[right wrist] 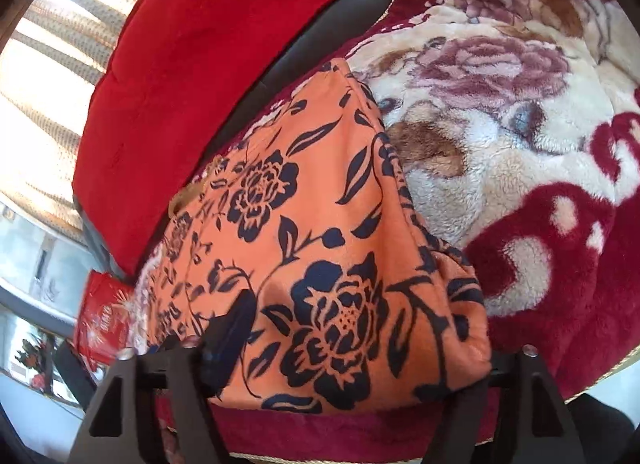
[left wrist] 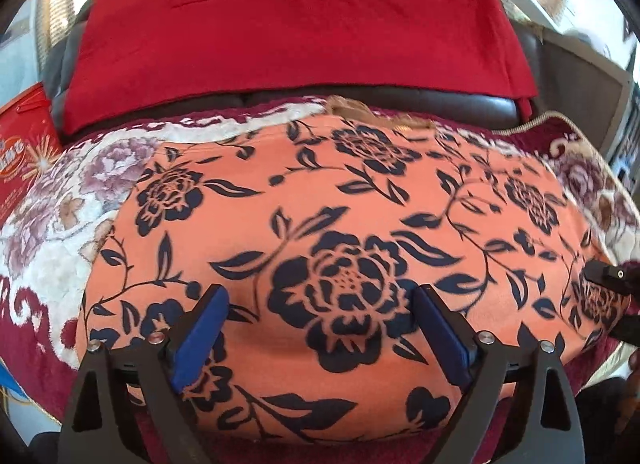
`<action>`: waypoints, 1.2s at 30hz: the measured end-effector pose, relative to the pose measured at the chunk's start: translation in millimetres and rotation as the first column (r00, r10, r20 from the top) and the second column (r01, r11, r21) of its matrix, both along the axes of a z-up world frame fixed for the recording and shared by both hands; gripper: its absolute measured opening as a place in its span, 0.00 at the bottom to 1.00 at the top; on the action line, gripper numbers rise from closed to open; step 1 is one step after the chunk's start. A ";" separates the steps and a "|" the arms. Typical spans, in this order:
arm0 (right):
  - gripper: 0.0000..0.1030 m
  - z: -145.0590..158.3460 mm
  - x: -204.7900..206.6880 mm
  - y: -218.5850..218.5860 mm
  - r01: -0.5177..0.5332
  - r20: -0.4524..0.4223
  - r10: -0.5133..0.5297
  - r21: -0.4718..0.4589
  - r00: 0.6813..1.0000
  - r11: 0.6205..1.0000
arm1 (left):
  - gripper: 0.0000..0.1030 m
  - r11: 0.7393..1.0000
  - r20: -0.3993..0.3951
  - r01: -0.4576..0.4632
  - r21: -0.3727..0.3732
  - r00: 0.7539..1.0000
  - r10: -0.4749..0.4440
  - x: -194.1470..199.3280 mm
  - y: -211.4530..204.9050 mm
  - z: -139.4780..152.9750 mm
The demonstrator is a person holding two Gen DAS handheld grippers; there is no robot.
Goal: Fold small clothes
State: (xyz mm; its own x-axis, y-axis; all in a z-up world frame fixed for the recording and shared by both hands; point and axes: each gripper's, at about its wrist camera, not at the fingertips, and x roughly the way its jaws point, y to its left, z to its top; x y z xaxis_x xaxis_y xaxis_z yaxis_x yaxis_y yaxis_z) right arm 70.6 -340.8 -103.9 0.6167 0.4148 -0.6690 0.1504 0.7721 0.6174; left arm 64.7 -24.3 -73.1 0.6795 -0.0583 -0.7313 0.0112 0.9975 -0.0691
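Observation:
An orange garment with a dark blue flower print (left wrist: 340,232) lies folded flat on a fleece blanket. My left gripper (left wrist: 320,328) is open, its blue pads spread wide just above the garment's near edge, holding nothing. The right gripper shows at the right edge of the left wrist view (left wrist: 612,276), at the garment's right end. In the right wrist view the garment (right wrist: 320,248) covers my right gripper (right wrist: 344,352). One finger (right wrist: 236,320) lies on top of the cloth; the other is hidden under the garment's corner.
The maroon and cream flowered blanket (left wrist: 52,224) covers the seat. A red cushion (left wrist: 288,28) leans on the dark sofa back behind. A red printed box (left wrist: 22,152) stands at the far left. Bright curtains (right wrist: 60,76) hang behind.

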 end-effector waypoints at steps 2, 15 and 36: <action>0.74 3.6 2.7 8.0 -0.017 0.012 0.017 -0.051 1.000 0.999 | 0.91 1.000 -0.010 0.008 -0.005 1.000 -0.008 1.6 0.4 -7.1; 0.23 80.9 8.3 78.4 -0.116 0.191 0.181 -0.310 0.965 0.944 | 0.91 0.986 0.085 -0.115 -0.123 0.988 0.126 -8.5 66.4 38.2; 0.24 59.0 -4.8 41.0 0.056 0.209 -0.021 -0.160 0.978 0.986 | 0.91 0.945 0.021 -0.287 -0.157 0.956 0.293 -12.7 140.6 -0.7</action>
State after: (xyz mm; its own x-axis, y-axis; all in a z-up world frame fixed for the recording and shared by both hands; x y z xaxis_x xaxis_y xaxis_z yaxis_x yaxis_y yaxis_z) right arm 65.8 -299.8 -44.9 0.7614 0.2832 -0.5831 0.0650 0.8616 0.5034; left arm 52.0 116.3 -73.8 0.7141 0.0388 -0.6989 -0.2708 0.9360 -0.2248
